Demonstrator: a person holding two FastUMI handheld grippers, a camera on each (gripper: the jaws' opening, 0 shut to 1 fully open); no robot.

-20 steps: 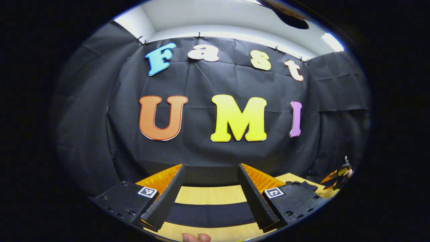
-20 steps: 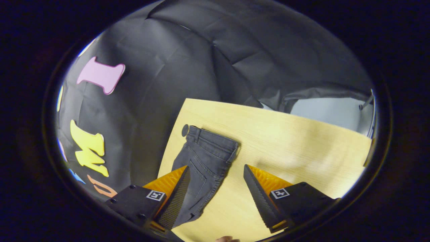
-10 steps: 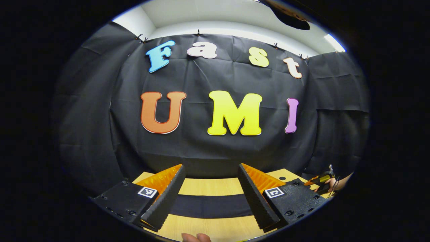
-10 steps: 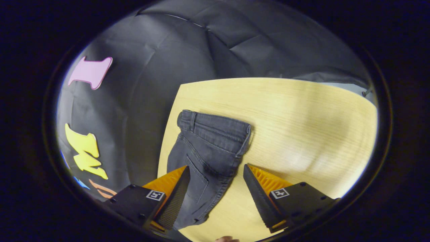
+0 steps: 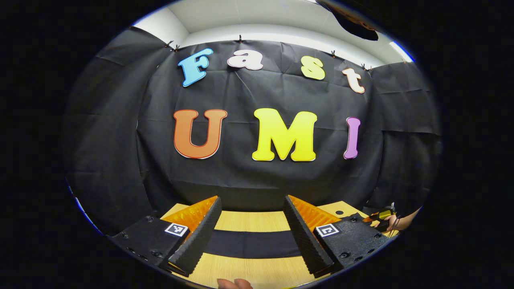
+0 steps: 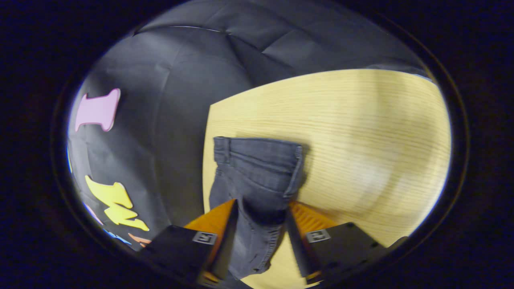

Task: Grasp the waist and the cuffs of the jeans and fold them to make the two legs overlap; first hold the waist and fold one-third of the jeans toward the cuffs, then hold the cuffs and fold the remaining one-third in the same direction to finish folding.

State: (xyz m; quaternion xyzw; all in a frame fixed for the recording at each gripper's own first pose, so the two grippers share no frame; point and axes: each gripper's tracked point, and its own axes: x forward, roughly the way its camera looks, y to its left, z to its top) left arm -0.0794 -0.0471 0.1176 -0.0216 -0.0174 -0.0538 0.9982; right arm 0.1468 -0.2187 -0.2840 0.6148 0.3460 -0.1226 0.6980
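Right gripper view: jeans (image 6: 257,176) lie flat on the counter (image 6: 361,132), along its edge at 9 o'clock. Their long axis runs 12 to 6 o'clock, waist at 12. The right gripper (image 6: 260,237) straddles the denim at 6 o'clock, jaws narrowed around it; whether both press cannot be told. Left gripper view: left gripper (image 5: 251,233) is released, jaws wide, a dark band of jeans (image 5: 253,244) crossing 9 to 3 o'clock between them.

There is one pair of jeans (image 6: 257,176) on one table (image 6: 361,140), two claws, the left claw (image 5: 252,235) and the right claw (image 6: 260,237), and one hand (image 5: 401,222).
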